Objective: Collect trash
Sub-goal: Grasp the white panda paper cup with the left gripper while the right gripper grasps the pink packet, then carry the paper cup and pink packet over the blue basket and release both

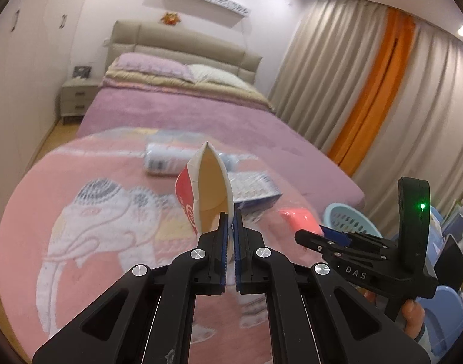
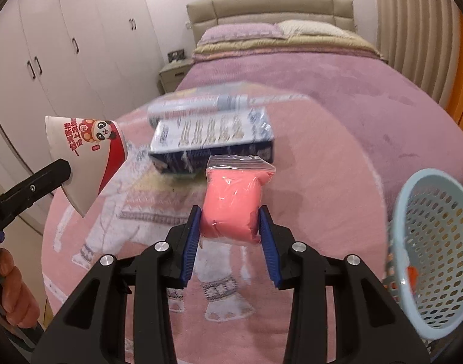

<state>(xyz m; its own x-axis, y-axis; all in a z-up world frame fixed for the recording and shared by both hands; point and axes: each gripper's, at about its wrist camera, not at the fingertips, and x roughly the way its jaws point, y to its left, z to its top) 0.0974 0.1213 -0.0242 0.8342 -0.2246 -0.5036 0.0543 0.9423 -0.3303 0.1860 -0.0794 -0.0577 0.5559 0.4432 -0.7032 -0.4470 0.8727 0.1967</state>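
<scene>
My left gripper (image 1: 230, 215) is shut on a squashed red and white paper cup (image 1: 205, 188), held above the pink elephant blanket (image 1: 89, 212); the cup also shows in the right wrist view (image 2: 86, 157). My right gripper (image 2: 230, 215) is shut on a pink bag in clear plastic (image 2: 233, 203), held above the blanket; the bag also shows in the left wrist view (image 1: 298, 220). A blue and white box (image 2: 213, 139) and a white plastic-wrapped pack (image 2: 198, 104) lie on the blanket beyond. A light blue perforated basket (image 2: 434, 251) stands to the right.
The bed (image 1: 201, 121) stretches ahead with pillows and a beige headboard. A nightstand (image 1: 75, 97) stands at its left, white wardrobes (image 2: 58, 60) along the left wall, curtains (image 1: 368, 97) on the right. A blue stool (image 1: 443, 318) is at the lower right.
</scene>
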